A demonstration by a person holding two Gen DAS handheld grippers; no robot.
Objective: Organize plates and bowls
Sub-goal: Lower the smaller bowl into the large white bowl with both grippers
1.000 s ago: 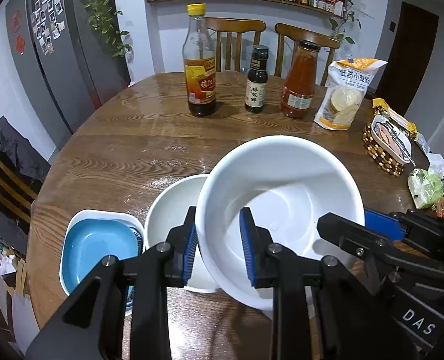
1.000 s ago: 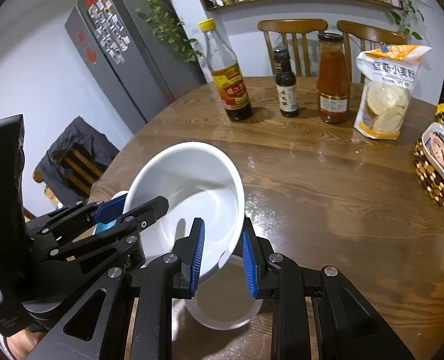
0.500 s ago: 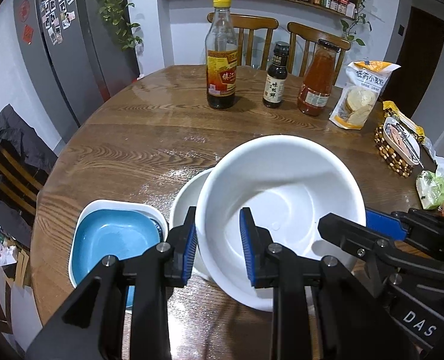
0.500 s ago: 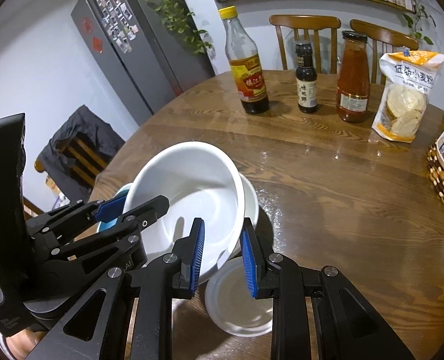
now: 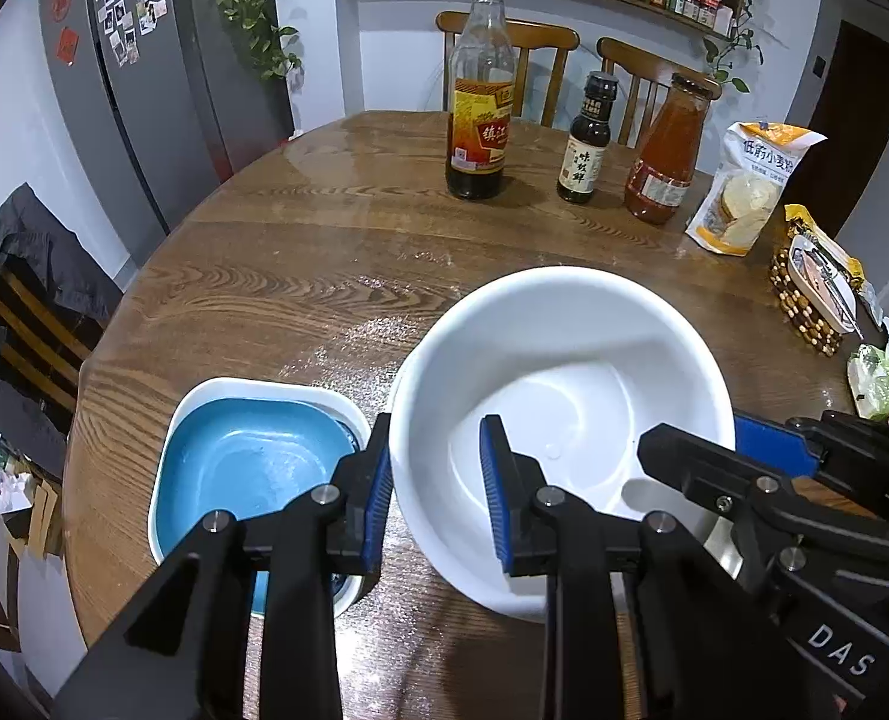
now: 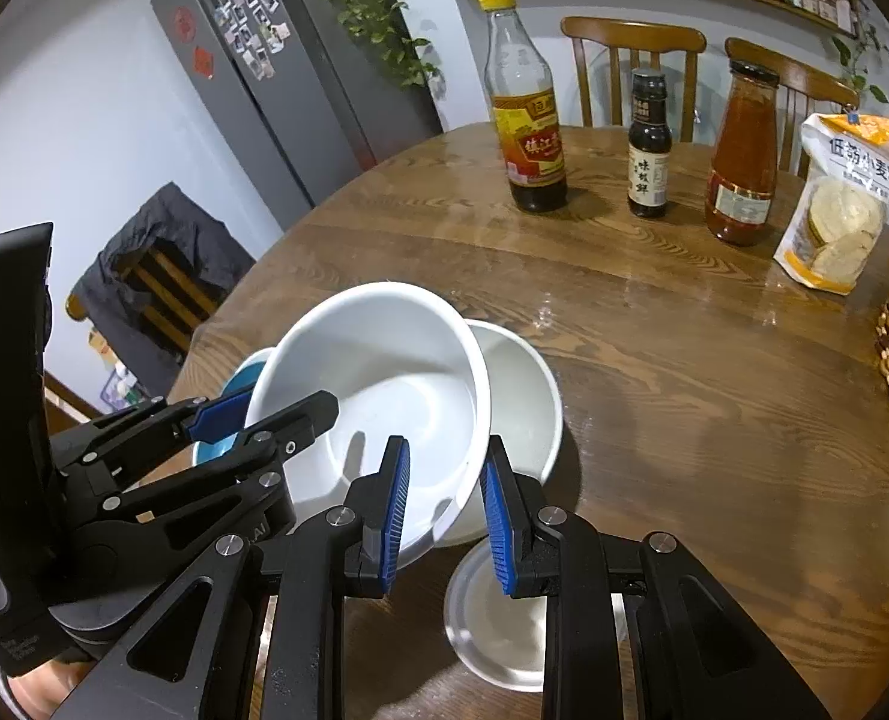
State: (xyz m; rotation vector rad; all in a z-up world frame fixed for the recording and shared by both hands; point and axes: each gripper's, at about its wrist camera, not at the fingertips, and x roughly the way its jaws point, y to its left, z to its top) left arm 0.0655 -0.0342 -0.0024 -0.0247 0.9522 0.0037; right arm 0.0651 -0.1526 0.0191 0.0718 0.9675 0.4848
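Both grippers hold one large white bowl [image 5: 564,420] by its rim, lifted and tilted above the round wooden table [image 5: 336,252]. Left gripper [image 5: 438,492]: jaws narrow, blue pads clamped across the bowl's left rim, one pad outside the wall, one inside. Right gripper [image 6: 444,516]: jaws narrow, pads astride the bowl's near-right rim in the same manner. In the left view the right gripper enters from the right edge and meets the bowl's right side. To the left of the bowl, on the table, sits a blue dish [image 5: 246,468] nested inside a white square dish [image 5: 204,396]. In the right view a second white bowl [image 6: 522,396] rests on the table just behind and to the right of the held one, partly covered by it; contact between the two cannot be told. A small white plate [image 6: 492,624] lies near, below the right gripper's right finger. Far side of the table, left to right: a vinegar bottle [image 5: 480,114] with a yellow cap, a small dark bottle [image 5: 585,144], a red sauce jar [image 5: 666,162], and a flour bag [image 5: 744,192]. A beaded mat [image 5: 804,294] carrying a packet sits at the right edge.
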